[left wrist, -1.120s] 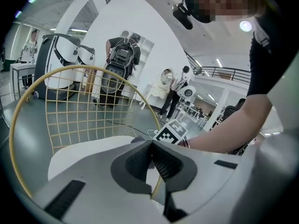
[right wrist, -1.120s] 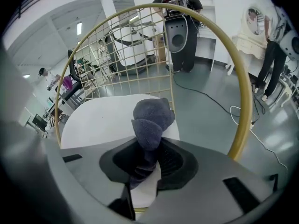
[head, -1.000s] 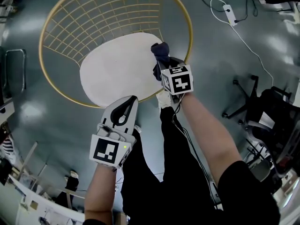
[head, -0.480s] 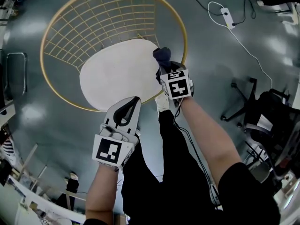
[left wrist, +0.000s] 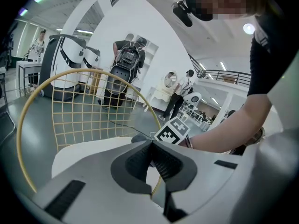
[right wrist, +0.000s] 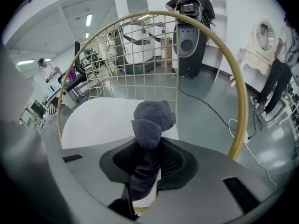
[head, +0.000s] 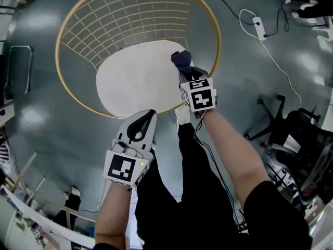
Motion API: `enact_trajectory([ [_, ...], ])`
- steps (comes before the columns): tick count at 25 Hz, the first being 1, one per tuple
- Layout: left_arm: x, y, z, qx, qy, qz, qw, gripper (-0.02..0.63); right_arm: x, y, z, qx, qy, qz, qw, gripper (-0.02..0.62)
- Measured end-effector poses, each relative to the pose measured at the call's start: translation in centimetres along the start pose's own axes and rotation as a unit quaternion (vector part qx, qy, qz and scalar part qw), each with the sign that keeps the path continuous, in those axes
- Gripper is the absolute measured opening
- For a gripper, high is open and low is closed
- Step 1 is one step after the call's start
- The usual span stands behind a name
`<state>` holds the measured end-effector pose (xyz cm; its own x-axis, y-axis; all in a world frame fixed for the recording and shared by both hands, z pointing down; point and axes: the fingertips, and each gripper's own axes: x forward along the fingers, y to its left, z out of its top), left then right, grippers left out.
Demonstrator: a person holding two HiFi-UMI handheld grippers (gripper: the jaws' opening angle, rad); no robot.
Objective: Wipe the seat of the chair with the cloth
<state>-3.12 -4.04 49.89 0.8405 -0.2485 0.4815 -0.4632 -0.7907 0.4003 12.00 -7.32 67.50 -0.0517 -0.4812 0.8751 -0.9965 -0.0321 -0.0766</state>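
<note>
The chair has a white seat cushion inside a round yellow wire frame. A bunched dark blue cloth hangs over the seat's right edge, and my right gripper is shut on it. In the right gripper view the cloth sticks out from between the jaws above the seat. My left gripper is shut with nothing in it, held at the seat's near rim. In the left gripper view its jaws meet in front of the seat.
A white power strip with its cable lies on the grey floor at the right. A dark office chair stands further right. People stand in the background, along with a white vanity table. My legs are below the grippers.
The view has shifted a little, so the chair sits further right and lower in frame. Both grippers keep the same hold and place relative to the seat.
</note>
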Motion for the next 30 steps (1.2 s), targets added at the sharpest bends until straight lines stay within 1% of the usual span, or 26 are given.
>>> enact_trajectory([
  [6, -4.3, 3.6, -0.4, -0.018, -0.019, 0.031, 0.9992, 0.017, 1.7, 7.2, 3.3, -0.036, -0.013, 0.033, 0.999, 0.103],
  [9, -5.7, 4.7, -1.0, -0.022, -0.016, 0.043, 0.9987, 0.017, 2.6, 10.0, 4.5, -0.051, -0.017, 0.052, 0.997, 0.104],
  [12, -7.7, 6.4, -1.7, -0.037, -0.023, 0.058, 0.9974, 0.017, 3.6, 13.9, 5.7, -0.067, -0.023, 0.075, 0.995, 0.103],
  [16, -10.7, 8.4, -3.0, -0.047, -0.026, 0.077, 0.9956, 0.017, 4.8, 19.3, 7.0, -0.084, -0.03, 0.106, 0.99, 0.104],
  [23, -15.1, 10.8, -5.3, -0.062, -0.032, 0.104, 0.9922, 0.017, 6.5, 27.7, 7.8, -0.104, -0.026, 0.167, 0.98, 0.103],
  [28, -16.9, 12.2, -6.9, -0.061, -0.027, 0.111, 0.9916, 0.017, 7.8, 32.4, 7.9, -0.101, -0.01, 0.215, 0.971, 0.104],
  [30, -17.3, 12.5, -7.2, -0.066, -0.031, 0.113, 0.9909, 0.017, 8.4, 33.5, 7.8, -0.105, 0.002, 0.226, 0.968, 0.104],
])
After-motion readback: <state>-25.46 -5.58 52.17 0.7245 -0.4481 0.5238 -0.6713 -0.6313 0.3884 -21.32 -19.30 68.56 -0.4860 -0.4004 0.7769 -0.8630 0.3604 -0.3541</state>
